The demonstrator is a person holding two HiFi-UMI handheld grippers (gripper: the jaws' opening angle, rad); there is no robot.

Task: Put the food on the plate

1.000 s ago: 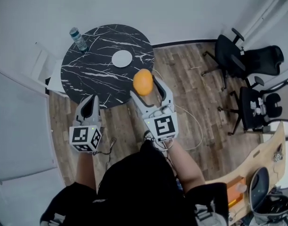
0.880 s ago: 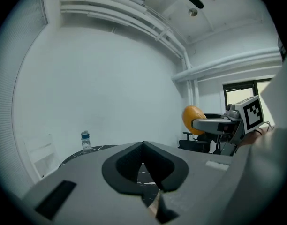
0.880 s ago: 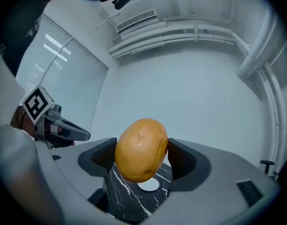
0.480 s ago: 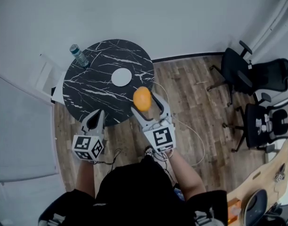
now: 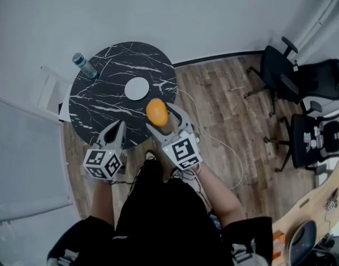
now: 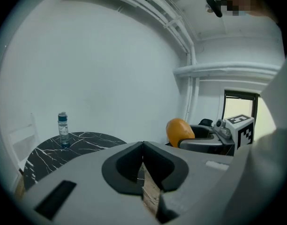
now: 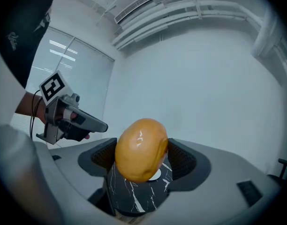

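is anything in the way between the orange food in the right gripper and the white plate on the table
Nothing visible. The orange food, clamped in the right gripper, hangs by the near edge of the table, with only bare marble between it and the empty plate. The water bottle stands off at the far-left rim.

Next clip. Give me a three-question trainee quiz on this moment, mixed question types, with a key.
1. True or false: the left gripper is shut with nothing between its jaws.
2. Where is the orange food? A on the plate; B clamped in the right gripper; C on the floor.
3. Fill in: a water ____ stands near the edge of the marble table.
Key: 1 true; 2 B; 3 bottle.
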